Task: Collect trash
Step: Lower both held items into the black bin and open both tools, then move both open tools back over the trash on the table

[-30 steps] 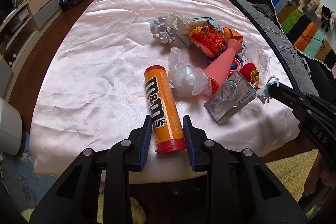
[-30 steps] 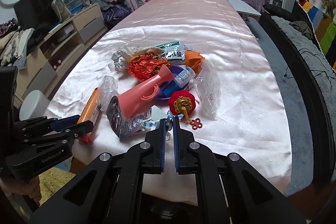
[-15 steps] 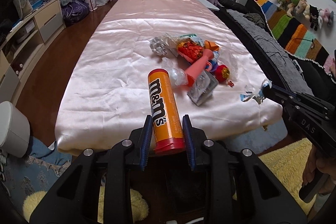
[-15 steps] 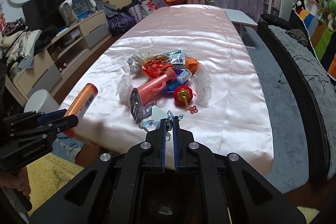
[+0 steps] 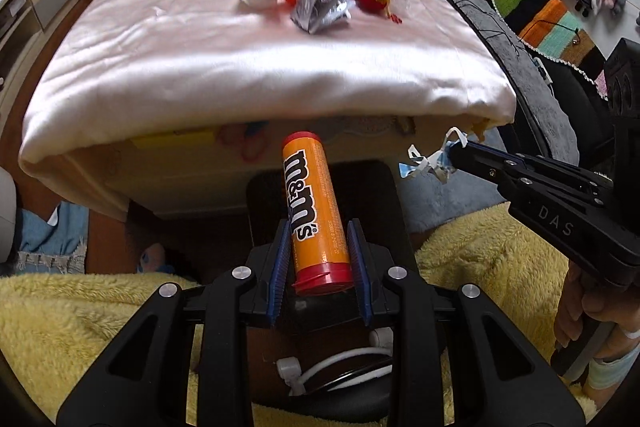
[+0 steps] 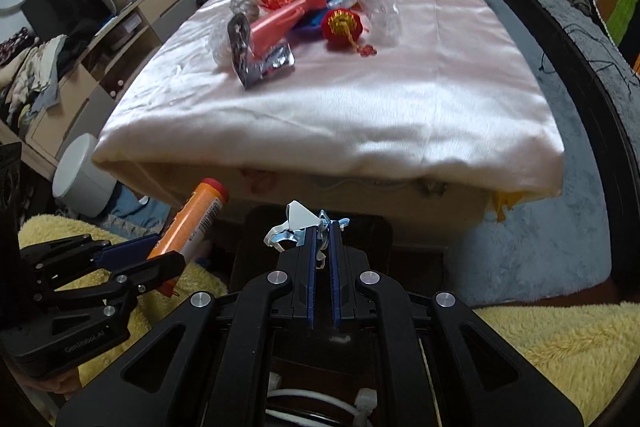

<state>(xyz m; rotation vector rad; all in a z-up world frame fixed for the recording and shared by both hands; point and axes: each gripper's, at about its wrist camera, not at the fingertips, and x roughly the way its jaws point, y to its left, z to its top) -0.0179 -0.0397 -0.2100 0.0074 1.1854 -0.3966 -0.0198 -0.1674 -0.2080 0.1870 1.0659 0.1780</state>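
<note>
Grippers (image 5: 319, 267) (image 6: 322, 227) have left the table (image 5: 260, 67), holding trash.

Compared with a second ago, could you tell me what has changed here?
Both grippers have pulled back off the table and now hang low before its front edge. The left gripper still clamps the M&M's tube; the right gripper still pinches the paper scrap. The trash pile is unchanged.

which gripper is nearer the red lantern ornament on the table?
Right. Both are off the table's near edge. The right gripper is roughly below the red lantern ornament; the left gripper is further left.
</note>
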